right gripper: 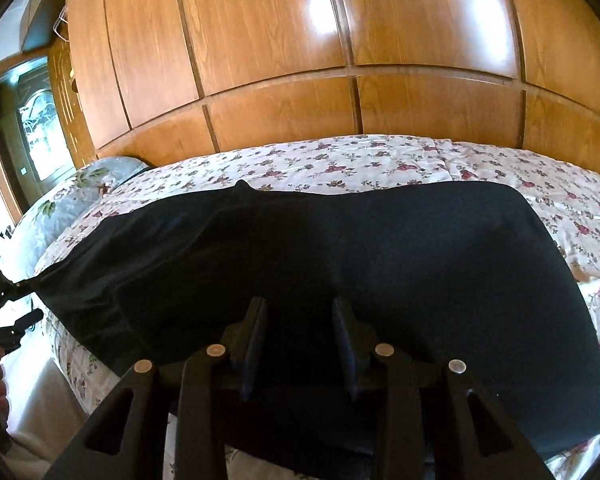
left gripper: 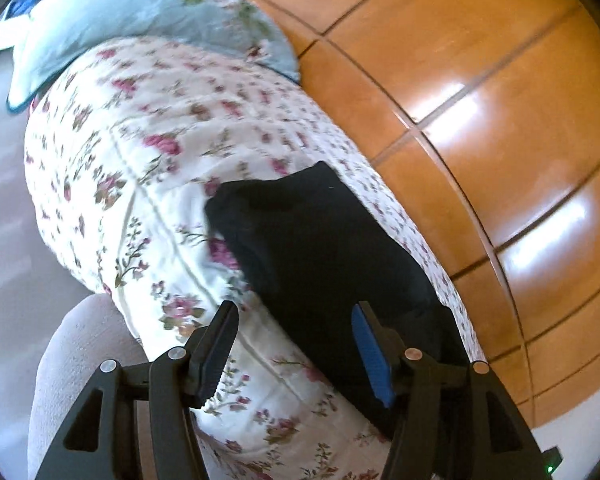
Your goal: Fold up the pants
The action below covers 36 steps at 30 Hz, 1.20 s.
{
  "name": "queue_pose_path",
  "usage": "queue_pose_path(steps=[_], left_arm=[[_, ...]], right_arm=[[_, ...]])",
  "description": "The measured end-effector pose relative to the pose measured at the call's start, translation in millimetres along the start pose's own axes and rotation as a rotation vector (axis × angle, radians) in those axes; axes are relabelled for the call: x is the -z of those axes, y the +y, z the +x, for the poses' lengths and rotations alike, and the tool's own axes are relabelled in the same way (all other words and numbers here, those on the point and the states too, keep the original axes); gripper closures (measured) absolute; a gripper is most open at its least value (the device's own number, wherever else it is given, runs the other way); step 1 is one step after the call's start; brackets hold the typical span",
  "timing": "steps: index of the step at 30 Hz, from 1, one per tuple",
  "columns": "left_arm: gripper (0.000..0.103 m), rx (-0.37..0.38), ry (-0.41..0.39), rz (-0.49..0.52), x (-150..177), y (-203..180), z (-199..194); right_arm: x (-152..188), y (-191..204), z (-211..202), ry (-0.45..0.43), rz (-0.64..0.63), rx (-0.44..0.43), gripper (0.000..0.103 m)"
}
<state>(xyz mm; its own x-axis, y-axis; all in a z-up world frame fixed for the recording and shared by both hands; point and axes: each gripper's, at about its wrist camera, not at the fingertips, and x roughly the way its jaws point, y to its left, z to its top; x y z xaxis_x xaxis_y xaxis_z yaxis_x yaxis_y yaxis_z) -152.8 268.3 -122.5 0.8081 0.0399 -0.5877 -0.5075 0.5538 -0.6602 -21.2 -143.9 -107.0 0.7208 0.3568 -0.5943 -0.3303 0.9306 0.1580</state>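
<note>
Right wrist view: glossy wooden panelled wardrobe [right gripper: 340,60] runs along the bed's far edge. Floral quilted bed [right gripper: 380,160] has bare room around the black folded pants [right gripper: 340,248]. Right hand-held gripper [right gripper: 300,316] sits partly spread over them, left hand-held gripper [left gripper: 296,340] spread wide, pinching nothing.

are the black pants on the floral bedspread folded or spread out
Folded at least once, it seems: the black pants lie as one wide flat band across the floral bedspread, no separate legs showing. How many folds, cannot tell.
</note>
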Motion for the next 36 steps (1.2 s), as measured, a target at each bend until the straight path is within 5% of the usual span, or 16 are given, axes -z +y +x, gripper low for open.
queue_pose_path(steps=[6, 14, 17, 20, 29, 36], left_arm=[[0.043, 0.087, 0.01, -0.119, -18.5, 22.4, 19.3], [0.048, 0.107, -0.019, -0.107, -39.2, 24.4, 37.6], [0.077, 0.064, -0.002, -0.098, -45.2, 22.5, 40.9], [0.087, 0.059, -0.003, -0.083, -47.4, 15.2, 36.3], [0.089, 0.232, -0.138, 0.232, -44.9, -93.2, -18.2], [0.089, 0.379, -0.153, 0.473, -20.0, -173.4, -50.5]], right_arm=[[0.3, -0.6, -0.3, -0.002, 0.0, -0.001, 0.068], [1.3, 0.7, -0.3, -0.015, -0.006, 0.002, 0.068], [1.4, 0.2, -0.1, -0.014, -0.002, -0.002, 0.068], [2.1, 0.8, 0.0, -0.019, -0.002, -0.001, 0.068], [-1.6, -5.3, -3.4, -0.014, 0.056, -0.074, 0.057], [-10.5, -27.0, -31.1, -0.044, 0.182, -0.123, 0.057]])
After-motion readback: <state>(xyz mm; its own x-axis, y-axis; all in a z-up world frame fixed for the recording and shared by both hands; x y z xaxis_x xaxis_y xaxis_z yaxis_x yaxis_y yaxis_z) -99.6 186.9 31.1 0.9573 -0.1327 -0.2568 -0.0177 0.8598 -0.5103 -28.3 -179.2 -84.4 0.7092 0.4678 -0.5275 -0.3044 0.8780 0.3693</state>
